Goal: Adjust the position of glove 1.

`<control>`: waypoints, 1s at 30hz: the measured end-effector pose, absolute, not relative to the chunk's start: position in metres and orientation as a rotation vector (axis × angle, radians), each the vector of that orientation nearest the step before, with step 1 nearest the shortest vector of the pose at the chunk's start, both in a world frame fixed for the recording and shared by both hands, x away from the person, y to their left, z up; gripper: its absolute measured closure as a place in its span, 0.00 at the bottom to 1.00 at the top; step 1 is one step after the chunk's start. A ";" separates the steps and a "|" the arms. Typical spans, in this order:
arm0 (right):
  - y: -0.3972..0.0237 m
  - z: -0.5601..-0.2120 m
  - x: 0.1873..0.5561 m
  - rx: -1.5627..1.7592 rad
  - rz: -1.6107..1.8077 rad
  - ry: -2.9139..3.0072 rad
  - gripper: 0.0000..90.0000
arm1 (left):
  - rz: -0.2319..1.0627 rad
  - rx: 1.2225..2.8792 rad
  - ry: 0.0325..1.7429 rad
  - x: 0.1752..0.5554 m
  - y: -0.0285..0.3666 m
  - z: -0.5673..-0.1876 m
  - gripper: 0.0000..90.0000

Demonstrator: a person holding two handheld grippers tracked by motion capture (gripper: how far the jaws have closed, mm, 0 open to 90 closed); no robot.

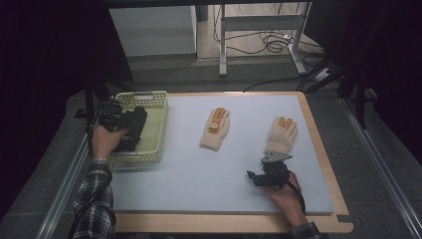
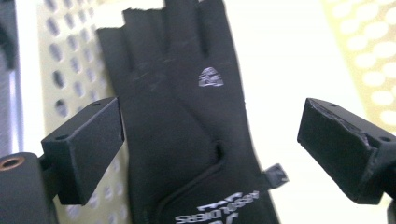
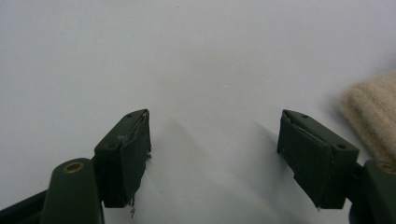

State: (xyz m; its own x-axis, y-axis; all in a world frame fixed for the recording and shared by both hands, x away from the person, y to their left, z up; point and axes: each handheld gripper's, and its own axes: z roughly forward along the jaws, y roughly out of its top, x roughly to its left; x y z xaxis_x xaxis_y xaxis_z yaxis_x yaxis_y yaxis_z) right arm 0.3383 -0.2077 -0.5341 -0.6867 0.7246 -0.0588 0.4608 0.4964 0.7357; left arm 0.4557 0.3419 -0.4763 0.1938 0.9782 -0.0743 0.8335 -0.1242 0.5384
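A black fingerless glove [image 2: 187, 116] with white lettering lies flat in the yellow-green perforated basket [image 1: 160, 124]. My left gripper [image 2: 212, 137] hovers over it, open, with its pads apart on either side of the glove and not touching it. In the high view the left gripper [image 1: 122, 122] is over the basket at the table's left. Two cream knit gloves with orange fingertips lie on the pale mat, one in the middle [image 1: 215, 130] and one to the right [image 1: 281, 135]. My right gripper [image 1: 254, 177] is open just in front of the right cream glove [image 3: 373, 112], with only bare mat between its jaws [image 3: 219, 140].
The pale mat [image 1: 199, 169] covers a wooden table whose edge [image 1: 224, 221] runs along the front and right. The basket wall [image 2: 74, 60] is close beside the left gripper's jaw. Table legs and cables [image 1: 268, 42] lie on the floor beyond.
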 end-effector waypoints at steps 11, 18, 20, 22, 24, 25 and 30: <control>-0.208 -0.534 0.338 0.989 1.011 2.382 0.28 | 0.387 1.981 1.533 0.446 0.326 -0.463 0.05; -0.208 -0.534 0.338 0.990 1.011 2.381 0.28 | 0.414 2.018 1.449 0.439 0.315 -0.451 0.02; -0.208 -0.534 0.338 0.990 1.010 2.381 0.28 | 0.415 2.013 1.424 0.437 0.312 -0.448 0.01; -0.208 -0.534 0.338 0.991 1.010 2.381 0.27 | 0.415 2.012 1.401 0.435 0.309 -0.445 0.01; -0.208 -0.534 0.338 0.991 1.010 2.381 0.27 | 0.422 2.016 1.376 0.433 0.304 -0.443 0.01; -0.208 -0.534 0.338 0.991 1.010 2.381 0.27 | 0.428 2.024 1.364 0.432 0.301 -0.442 0.01; -0.208 -0.534 0.338 0.991 1.008 2.380 0.27 | 0.445 2.061 1.291 0.426 0.283 -0.438 0.00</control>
